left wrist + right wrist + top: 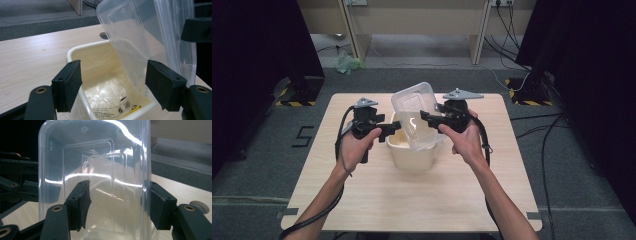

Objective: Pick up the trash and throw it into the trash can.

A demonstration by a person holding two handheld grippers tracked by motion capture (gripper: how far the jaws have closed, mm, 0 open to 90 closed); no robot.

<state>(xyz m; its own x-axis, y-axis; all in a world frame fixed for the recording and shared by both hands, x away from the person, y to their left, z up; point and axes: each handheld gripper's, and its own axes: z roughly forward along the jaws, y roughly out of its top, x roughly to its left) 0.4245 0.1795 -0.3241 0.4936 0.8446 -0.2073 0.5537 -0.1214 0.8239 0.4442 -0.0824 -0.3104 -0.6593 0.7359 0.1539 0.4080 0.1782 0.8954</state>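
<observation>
A cream plastic bin stands mid-table, its rim close in the left gripper view, with clear packets lying at its bottom. Over it tilts a clear plastic container, lower end dipping into the bin. My right gripper holds that container; its jaws sit wide apart, one against the right wall, the other seen through the plastic. My left gripper is open at the bin's left rim. In its own view the bin's corner and the container's edge lie between the jaws.
The pale wooden table has bare room in front and at both sides of the bin. Black curtains flank it. Cables run over the grey floor at the right, and a green bundle lies behind.
</observation>
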